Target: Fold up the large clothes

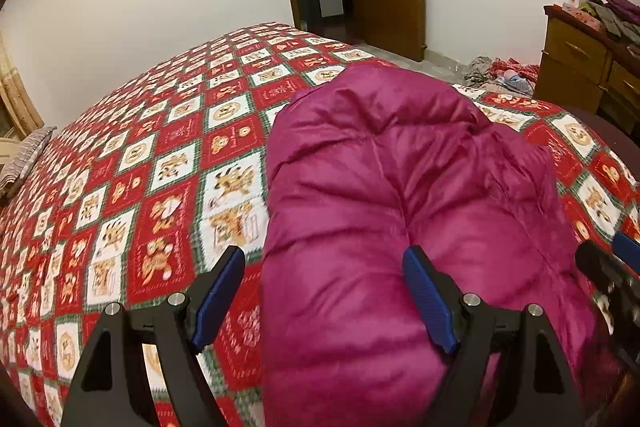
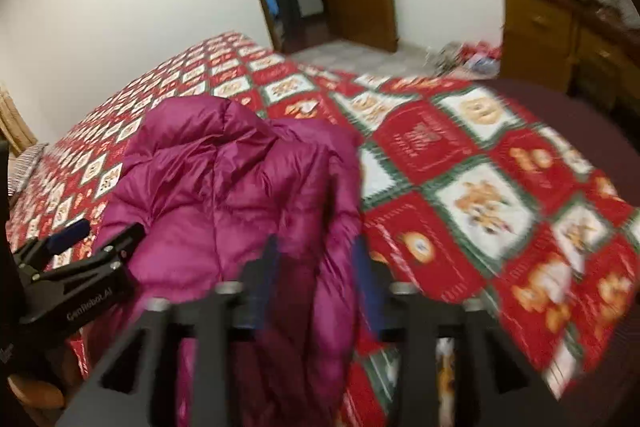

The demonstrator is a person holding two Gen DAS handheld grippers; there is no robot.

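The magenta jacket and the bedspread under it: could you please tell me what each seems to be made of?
The magenta jacket looks like a thin synthetic shell, perhaps nylon, over puffy filling: it has a slight sheen, fine wrinkles and stitched, swollen channels. The bedspread looks like matte woven or printed cloth, possibly cotton; it lies flat with no gloss, though blur hides the weave.

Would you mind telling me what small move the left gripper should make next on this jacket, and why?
Probably close the left gripper on the magenta puffer jacket's left edge. Its fingers are spread wide, straddling that edge above the patterned bedspread, gripping nothing, while the right gripper already seems to have jacket fabric between its fingers, though blur makes that uncertain.
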